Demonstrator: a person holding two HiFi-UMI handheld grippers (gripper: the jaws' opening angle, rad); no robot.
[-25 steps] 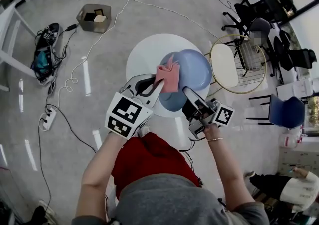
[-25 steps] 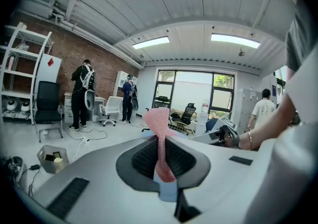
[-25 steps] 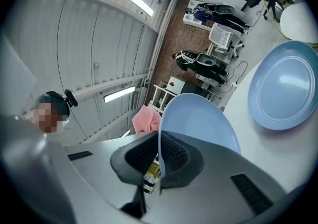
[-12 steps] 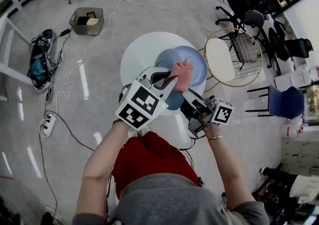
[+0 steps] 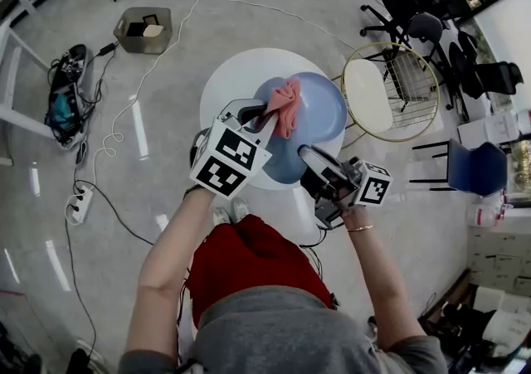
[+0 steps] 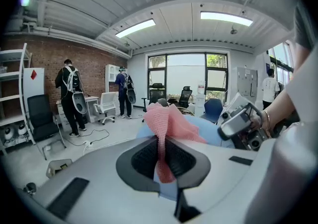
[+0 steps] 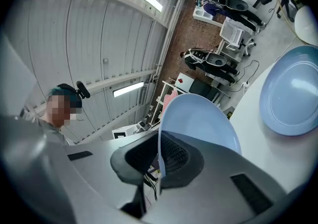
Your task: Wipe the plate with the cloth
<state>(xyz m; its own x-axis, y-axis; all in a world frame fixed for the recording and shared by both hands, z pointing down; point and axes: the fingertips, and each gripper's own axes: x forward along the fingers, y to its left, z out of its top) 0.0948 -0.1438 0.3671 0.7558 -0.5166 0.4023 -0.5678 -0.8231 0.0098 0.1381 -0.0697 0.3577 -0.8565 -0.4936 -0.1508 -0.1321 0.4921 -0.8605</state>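
Note:
My right gripper (image 5: pixel 305 155) is shut on the rim of a light blue plate (image 5: pixel 282 161) and holds it tilted up above the round white table (image 5: pixel 228 82). In the right gripper view the plate (image 7: pixel 198 123) rises from between the jaws of my right gripper (image 7: pixel 159 161). My left gripper (image 5: pixel 267 119) is shut on a pink cloth (image 5: pixel 286 111), which lies against the plate's far part. In the left gripper view the cloth (image 6: pixel 166 123) stands up from my left gripper (image 6: pixel 161 156), with the plate (image 6: pixel 208 128) behind it.
A second blue plate (image 7: pixel 293 94) lies flat on the table (image 7: pixel 268 153). A gold-rimmed wire stool (image 5: pixel 390 94) stands right of the table, a blue chair (image 5: pixel 477 169) further right. A cardboard box (image 5: pixel 143 28) and cables lie on the floor at left.
My left gripper carried the cloth to the right over the plate, then back left and a little farther away. The right gripper and the plate stayed where they were.

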